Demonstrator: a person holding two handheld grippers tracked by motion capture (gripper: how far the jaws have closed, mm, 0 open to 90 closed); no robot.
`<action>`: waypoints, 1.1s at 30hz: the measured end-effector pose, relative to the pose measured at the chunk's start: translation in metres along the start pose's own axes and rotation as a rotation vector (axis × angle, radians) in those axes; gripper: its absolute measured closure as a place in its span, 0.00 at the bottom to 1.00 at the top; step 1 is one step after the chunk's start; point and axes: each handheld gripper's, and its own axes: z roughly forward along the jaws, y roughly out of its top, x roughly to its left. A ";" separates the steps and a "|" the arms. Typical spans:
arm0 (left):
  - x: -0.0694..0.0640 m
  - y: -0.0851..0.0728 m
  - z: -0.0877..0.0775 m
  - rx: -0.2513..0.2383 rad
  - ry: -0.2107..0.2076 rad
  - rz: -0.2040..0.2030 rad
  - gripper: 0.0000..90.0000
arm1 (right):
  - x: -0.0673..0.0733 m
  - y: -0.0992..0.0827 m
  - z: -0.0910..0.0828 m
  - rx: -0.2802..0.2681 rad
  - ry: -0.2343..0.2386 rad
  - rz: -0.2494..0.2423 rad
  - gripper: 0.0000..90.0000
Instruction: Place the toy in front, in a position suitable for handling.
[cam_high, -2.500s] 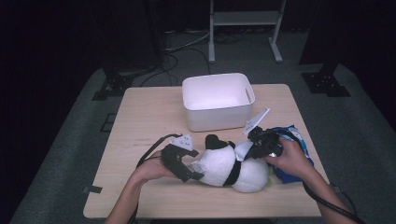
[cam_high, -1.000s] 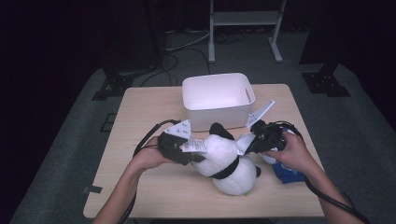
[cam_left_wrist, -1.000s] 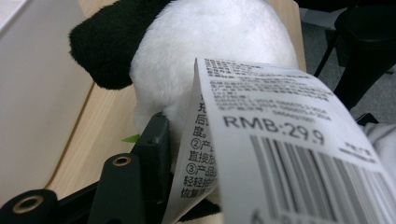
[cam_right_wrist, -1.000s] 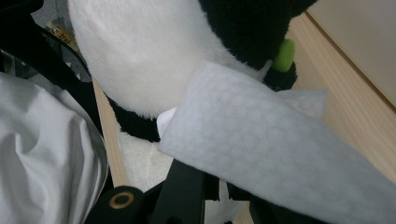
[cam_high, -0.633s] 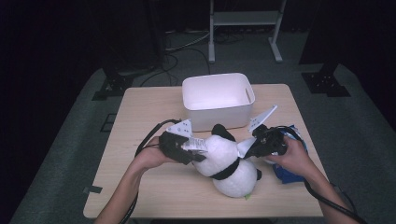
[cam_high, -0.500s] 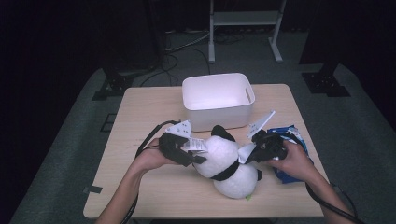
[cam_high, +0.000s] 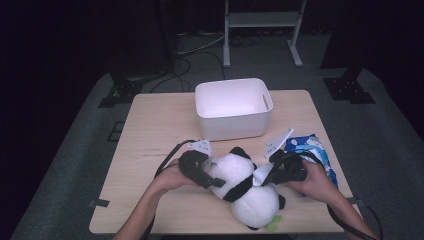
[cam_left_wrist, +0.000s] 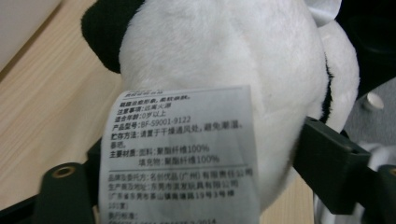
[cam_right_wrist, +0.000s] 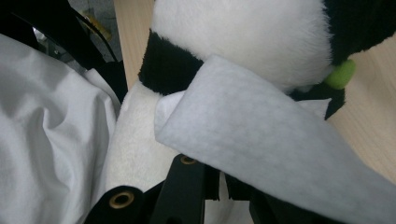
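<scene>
The plush panda (cam_high: 245, 187) lies on the wooden table (cam_high: 150, 135) in front of the white bin (cam_high: 234, 107), between the two grippers: the left gripper (cam_high: 207, 175) sits at its head, the right gripper (cam_high: 264, 176) at its other side, just beside the blue snack bag (cam_high: 310, 150). Compared with a second ago, the panda and both hands sit lower on the table, the toy resting nearer the front edge. The left gripper's jaws have just been opening; in the left gripper view they stand apart on either side of the panda's white head, with its printed care label (cam_left_wrist: 182, 154) hanging between them. The right gripper is clamped tight on a white fabric strip (cam_right_wrist: 280, 135) at the panda's body.
</scene>
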 end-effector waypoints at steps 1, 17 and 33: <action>0.000 0.000 0.000 0.000 0.000 0.000 0.29 | -0.001 0.000 0.000 0.000 0.000 0.004 0.95; 0.000 0.005 -0.026 -0.030 0.135 0.072 0.48 | -0.013 0.021 0.001 -0.016 -0.051 0.018 0.95; -0.006 0.023 -0.053 -0.022 0.251 0.148 0.50 | -0.009 0.029 -0.004 -0.022 -0.062 -0.005 0.95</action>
